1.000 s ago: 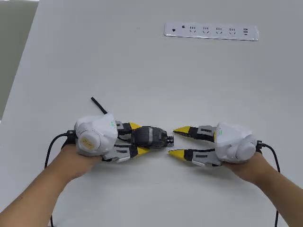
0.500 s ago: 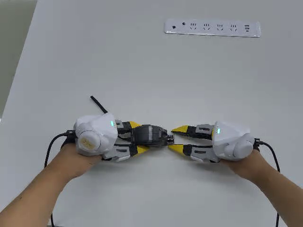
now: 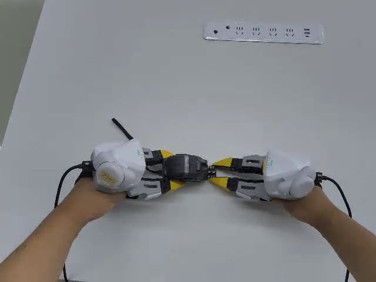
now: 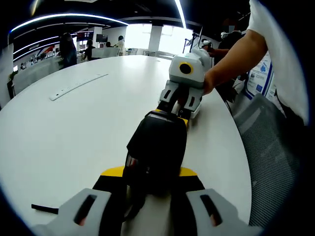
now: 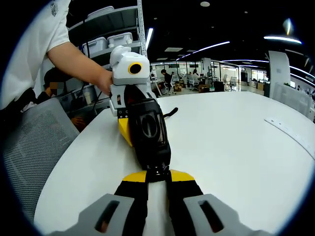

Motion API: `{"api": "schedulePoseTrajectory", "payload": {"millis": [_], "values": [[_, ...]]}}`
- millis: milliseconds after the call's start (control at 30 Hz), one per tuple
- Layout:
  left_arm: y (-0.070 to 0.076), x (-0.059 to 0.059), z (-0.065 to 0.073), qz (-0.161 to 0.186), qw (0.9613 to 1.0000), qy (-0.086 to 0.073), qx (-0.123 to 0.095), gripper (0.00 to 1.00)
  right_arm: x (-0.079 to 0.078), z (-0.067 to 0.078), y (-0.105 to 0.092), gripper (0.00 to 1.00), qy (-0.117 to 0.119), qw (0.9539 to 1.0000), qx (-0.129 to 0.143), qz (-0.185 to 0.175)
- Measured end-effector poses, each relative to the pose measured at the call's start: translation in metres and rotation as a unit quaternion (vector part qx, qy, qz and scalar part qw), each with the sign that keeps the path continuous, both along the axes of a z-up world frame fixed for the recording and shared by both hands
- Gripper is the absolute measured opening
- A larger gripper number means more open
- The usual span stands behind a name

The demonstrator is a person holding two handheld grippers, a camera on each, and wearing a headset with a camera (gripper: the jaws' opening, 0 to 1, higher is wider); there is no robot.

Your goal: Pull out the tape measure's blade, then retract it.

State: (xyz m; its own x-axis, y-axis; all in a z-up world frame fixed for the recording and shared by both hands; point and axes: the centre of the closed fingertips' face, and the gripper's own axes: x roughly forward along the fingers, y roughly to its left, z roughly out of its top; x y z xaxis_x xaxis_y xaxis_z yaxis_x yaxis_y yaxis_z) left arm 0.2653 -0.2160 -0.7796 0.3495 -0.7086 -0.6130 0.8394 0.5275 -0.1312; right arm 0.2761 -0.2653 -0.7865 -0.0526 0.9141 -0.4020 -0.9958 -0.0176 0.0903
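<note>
A black tape measure [image 3: 185, 168] lies on the white table [image 3: 176, 82], with my left gripper [image 3: 171, 171] shut on its case. From the left gripper view the case [image 4: 157, 145] fills the space between the yellow-tipped jaws of my left gripper [image 4: 150, 173]. My right gripper [image 3: 218, 171] faces it from the right, its jaws closed around the blade's end hook [image 5: 156, 169] at the mouth of the case [image 5: 150, 128]. In its own view my right gripper [image 5: 158, 176] pinches that hook. The blade is still inside the case.
A white power strip [image 3: 263, 33] lies at the table's far side. A thin black strap [image 3: 122, 130] trails behind the left gripper. Cables run back from both grippers. A mesh chair [image 4: 275, 147] stands beside the table.
My right gripper moved left up to the tape measure and its jaws closed from open onto the blade's hook. The left gripper and case stayed put.
</note>
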Motion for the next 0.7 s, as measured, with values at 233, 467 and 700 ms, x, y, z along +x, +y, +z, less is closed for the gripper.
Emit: {"api": "schedulePoseTrajectory", "payload": {"millis": [233,467,700], "values": [[-0.0001,0.0000,-0.0003,0.000,1.0000,0.001,-0.001,0.31,-0.0004,0.0000,-0.0018,0.13,0.010,0.9999,0.006,0.000],[-0.0001,0.0002,-0.0005,0.001,1.0000,0.002,-0.002,0.30,-0.0010,0.0005,-0.0027,0.13,0.013,0.9999,0.011,-0.002],[-0.0002,0.0005,-0.0005,0.004,1.0000,0.004,-0.006,0.30,-0.0007,0.0010,-0.0034,0.13,0.017,0.9998,0.012,-0.005]]}}
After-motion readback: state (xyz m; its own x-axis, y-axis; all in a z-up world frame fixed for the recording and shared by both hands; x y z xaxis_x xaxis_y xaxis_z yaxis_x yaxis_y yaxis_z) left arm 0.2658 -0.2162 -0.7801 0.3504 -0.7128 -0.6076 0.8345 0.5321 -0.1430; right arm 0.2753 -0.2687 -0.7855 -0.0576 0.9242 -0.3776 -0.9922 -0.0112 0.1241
